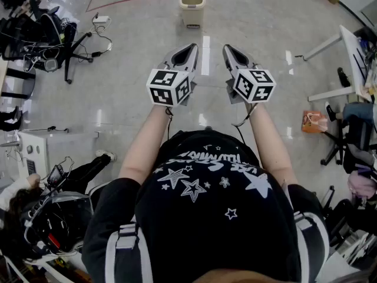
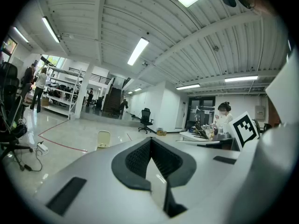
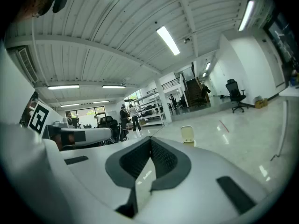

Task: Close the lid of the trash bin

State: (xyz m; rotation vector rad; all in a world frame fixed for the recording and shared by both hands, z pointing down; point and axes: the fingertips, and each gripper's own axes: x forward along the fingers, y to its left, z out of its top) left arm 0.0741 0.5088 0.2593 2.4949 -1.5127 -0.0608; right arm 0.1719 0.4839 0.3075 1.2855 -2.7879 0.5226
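A small cream trash bin [image 1: 192, 5] stands on the shiny floor straight ahead, far from me, its lid raised so the inside shows. The left gripper view has the bin [image 2: 103, 139] small and left of the jaws, lid upright; in the right gripper view the bin [image 3: 187, 135] sits just right of the jaws. My left gripper [image 1: 189, 48] and right gripper [image 1: 227, 48] are held side by side at chest height, pointing towards the bin and well short of it. On both, the dark pads [image 2: 140, 158] [image 3: 163, 158] meet at the tip with nothing between them.
Black office chairs [image 1: 53, 34] and a power strip with cables [image 1: 101, 20] lie at the left. A white table [image 1: 353, 46] and an orange bag [image 1: 312, 121] are at the right. A red line [image 1: 126, 0] crosses the floor left of the bin. A seated person [image 1: 23, 193] is at the lower left.
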